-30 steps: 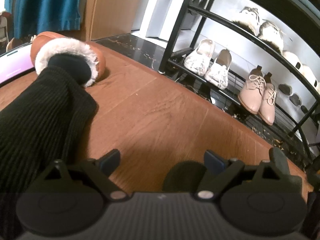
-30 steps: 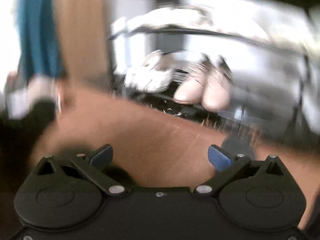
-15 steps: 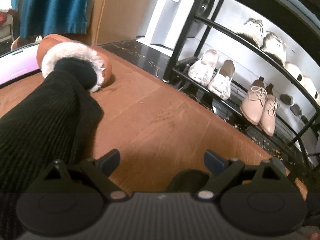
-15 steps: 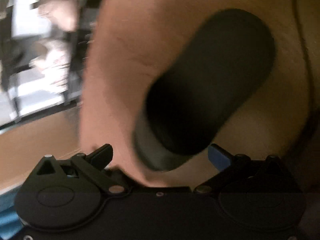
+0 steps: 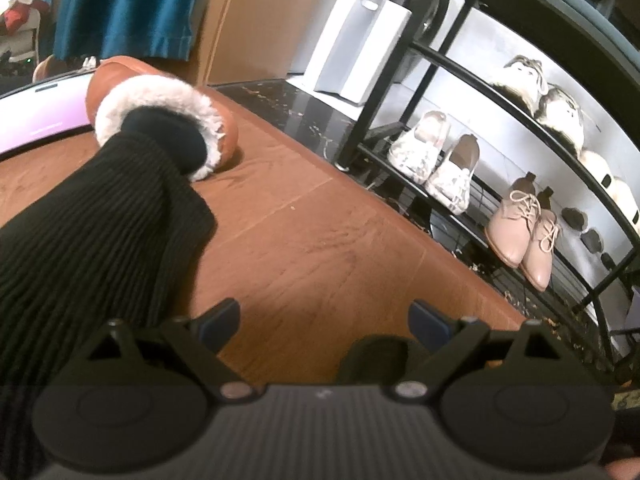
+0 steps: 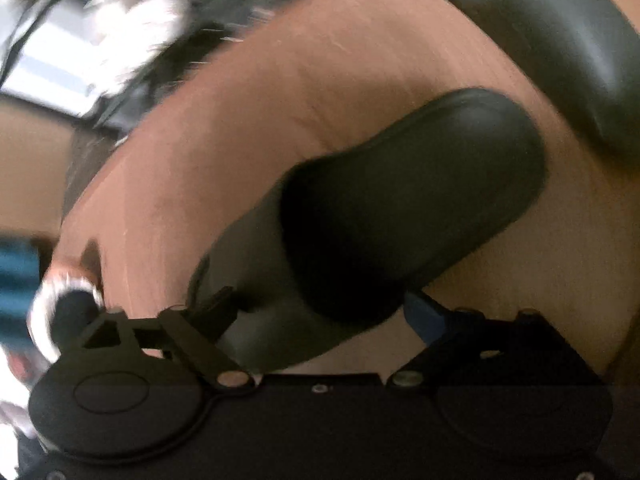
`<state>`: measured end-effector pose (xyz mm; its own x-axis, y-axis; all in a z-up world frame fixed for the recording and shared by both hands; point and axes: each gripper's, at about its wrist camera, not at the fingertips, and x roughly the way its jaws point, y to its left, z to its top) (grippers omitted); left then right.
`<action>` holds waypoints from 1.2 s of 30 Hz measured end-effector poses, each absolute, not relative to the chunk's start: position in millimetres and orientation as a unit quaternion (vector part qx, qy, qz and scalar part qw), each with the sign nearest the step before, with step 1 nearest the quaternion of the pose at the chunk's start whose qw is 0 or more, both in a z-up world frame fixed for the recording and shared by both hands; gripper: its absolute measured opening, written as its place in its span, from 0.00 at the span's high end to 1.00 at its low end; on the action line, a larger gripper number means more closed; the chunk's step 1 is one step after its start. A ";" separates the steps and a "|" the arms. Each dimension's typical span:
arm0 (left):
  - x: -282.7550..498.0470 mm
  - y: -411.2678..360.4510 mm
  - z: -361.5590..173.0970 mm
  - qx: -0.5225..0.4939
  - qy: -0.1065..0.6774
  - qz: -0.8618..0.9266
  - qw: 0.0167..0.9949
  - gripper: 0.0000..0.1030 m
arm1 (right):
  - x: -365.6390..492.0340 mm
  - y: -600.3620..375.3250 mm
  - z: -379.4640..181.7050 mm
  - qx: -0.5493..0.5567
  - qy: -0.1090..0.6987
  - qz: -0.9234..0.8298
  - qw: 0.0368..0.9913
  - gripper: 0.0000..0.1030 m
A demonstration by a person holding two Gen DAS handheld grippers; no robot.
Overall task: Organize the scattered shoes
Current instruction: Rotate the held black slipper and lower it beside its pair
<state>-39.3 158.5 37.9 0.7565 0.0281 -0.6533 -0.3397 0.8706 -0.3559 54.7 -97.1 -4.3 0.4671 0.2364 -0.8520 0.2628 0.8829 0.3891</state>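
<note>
In the right wrist view a black shoe lies on the wooden floor, filling the middle. My right gripper is open, its jaws on either side of the shoe's near end; the frame is blurred. Part of a second dark shoe shows at the top right. In the left wrist view my left gripper is open and empty above the floor. A black shoe rack on the right holds white flats, pink lace-up shoes and furry shoes.
A person's leg in black ribbed fabric with a brown fur-lined slipper stands at the left. A white paper bag leans at the back wall. A teal curtain hangs at the top left.
My right gripper swung from the rack down to the black shoe and now sits closer around it. The left view has shifted only slightly.
</note>
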 end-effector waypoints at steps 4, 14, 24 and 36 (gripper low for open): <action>-38.7 158.9 37.6 -0.233 0.334 0.103 0.908 0.11 | 65.1 -115.6 1.1 0.207 0.464 -0.018 0.862 0.15; -36.8 158.7 36.4 -0.230 0.334 0.106 0.908 0.11 | 52.5 -108.8 -14.4 0.332 0.450 -0.144 0.816 0.00; -37.0 163.6 33.7 -0.237 0.340 0.116 0.903 0.11 | 85.8 -87.3 -31.3 0.291 0.475 -0.078 0.826 0.05; -34.7 160.1 31.5 -0.229 0.347 0.113 0.902 0.11 | 77.9 -159.9 -26.2 0.109 0.481 0.115 0.862 0.02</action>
